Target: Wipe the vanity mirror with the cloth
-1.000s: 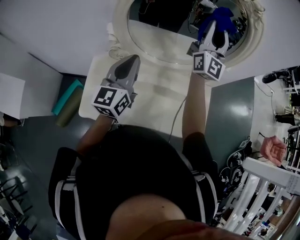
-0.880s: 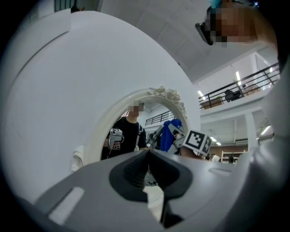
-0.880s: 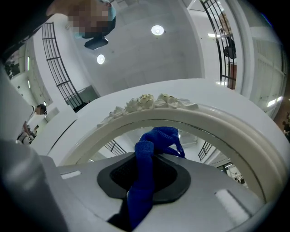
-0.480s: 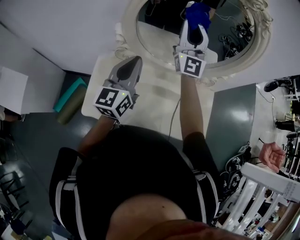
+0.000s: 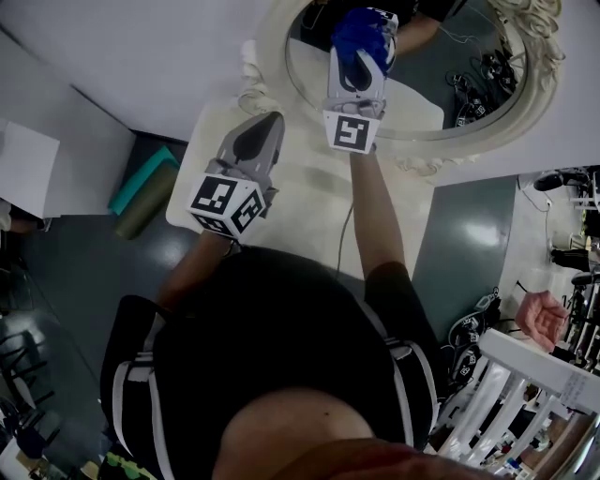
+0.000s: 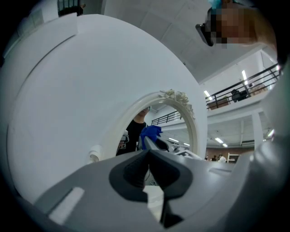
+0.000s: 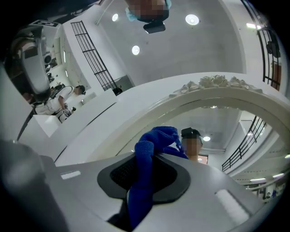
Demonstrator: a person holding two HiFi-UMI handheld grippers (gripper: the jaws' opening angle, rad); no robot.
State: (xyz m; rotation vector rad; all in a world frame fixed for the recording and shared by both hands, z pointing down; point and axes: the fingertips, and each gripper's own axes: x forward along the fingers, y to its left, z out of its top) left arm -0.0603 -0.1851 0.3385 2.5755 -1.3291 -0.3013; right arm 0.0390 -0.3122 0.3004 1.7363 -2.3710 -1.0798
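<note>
Your right gripper (image 5: 360,54) is clenched on the blue cloth (image 5: 358,26), which bunches out past the jaw tips over the left part of the vanity mirror (image 5: 450,66). Whether the cloth presses the glass, you cannot tell. Your left gripper (image 5: 263,124) hangs lower, over the white table (image 5: 300,202), its jaws closed together on nothing, well apart from the cloth. The mirror's ornate white frame (image 5: 274,66) curves close beside the cloth on the left, with carved scrollwork (image 5: 251,89) at its foot just ahead of the left gripper. A thin cable (image 5: 345,230) runs across the tabletop beneath your right forearm. A plain white wall (image 5: 131,56) backs the mirror on the left. Off the table's left edge a teal box (image 5: 139,180) lies on the dark floor. To the right the glass is uncovered, and beyond the table's right edge lie grey floor (image 5: 469,244), a white rack (image 5: 525,375) and another person's hand (image 5: 544,317).
</note>
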